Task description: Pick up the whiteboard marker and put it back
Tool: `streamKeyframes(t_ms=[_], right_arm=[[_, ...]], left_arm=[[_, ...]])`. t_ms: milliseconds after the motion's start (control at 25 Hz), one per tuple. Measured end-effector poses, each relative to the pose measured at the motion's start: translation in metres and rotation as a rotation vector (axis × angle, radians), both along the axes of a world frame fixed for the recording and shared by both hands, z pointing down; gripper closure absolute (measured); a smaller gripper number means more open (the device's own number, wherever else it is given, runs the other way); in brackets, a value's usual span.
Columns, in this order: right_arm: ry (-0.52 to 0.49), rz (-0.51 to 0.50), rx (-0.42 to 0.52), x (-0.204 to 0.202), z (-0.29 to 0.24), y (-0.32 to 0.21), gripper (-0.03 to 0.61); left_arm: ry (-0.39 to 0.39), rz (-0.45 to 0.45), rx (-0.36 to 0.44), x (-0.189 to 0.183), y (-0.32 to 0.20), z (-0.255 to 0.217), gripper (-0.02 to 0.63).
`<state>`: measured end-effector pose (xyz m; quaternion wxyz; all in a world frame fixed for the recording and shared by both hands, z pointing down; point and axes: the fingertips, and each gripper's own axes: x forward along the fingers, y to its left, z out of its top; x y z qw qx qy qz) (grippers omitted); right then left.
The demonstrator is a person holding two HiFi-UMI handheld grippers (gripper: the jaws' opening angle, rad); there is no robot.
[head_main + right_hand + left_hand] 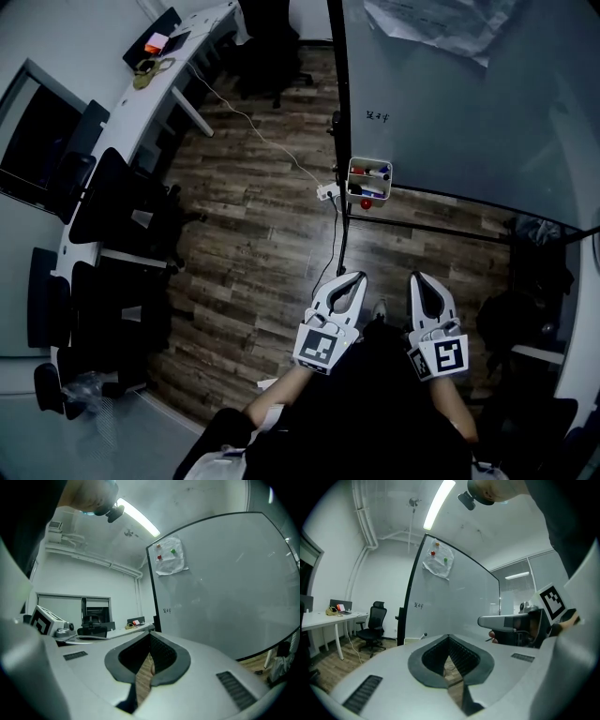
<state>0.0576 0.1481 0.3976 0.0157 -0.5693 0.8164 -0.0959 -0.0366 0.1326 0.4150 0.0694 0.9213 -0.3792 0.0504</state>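
Observation:
A white marker holder [369,164] hangs at the lower edge of the whiteboard [450,94], with red and blue whiteboard markers [375,174] in it. Both grippers are held side by side in front of the person, well short of the holder. My left gripper [353,277] is shut with nothing between its jaws; in the left gripper view its tips [449,638] meet, facing the whiteboard [454,602]. My right gripper [423,279] is likewise shut and empty, its tips [151,637] touching, with the whiteboard [225,588] ahead on the right.
A long white desk [159,94] with several black office chairs [112,202] runs along the left. A cable and power strip [326,191] lie on the wooden floor near the whiteboard's stand. A paper sheet [437,562] is pinned to the board with magnets.

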Motion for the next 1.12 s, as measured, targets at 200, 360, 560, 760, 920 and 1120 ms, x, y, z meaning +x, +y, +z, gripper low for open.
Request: streamKeyframes(t_ms=[200,360,560,760,920,1120], right_arm=[[-0.018,-0.033,0.001,0.018,0.0,-0.023,0.564],[-0.028,-0.065,-0.009,0.032,0.005,-0.04,0.563],[-0.021,-0.135,-0.021,0.045,0.011,-0.055,0.563],[-0.048,-0.174,-0.005,0.053,0.003,-0.067,0.563],[-0.067,-0.19,-0.021,0.057,0.006,-0.071,0.563],[-0.079,-0.2,-0.04,0.056,0.012,-0.076,0.564]], left_arm=[[-0.013,-0.025,0.0,0.019,-0.021,0.0,0.606],[-0.027,-0.047,0.001,0.036,-0.037,0.002,0.606],[-0.04,-0.083,-0.001,0.055,-0.051,0.005,0.606],[-0.06,-0.118,0.008,0.067,-0.061,0.007,0.606],[-0.068,-0.141,0.01,0.068,-0.065,0.004,0.606],[-0.052,-0.146,0.016,0.067,-0.074,0.005,0.606]])
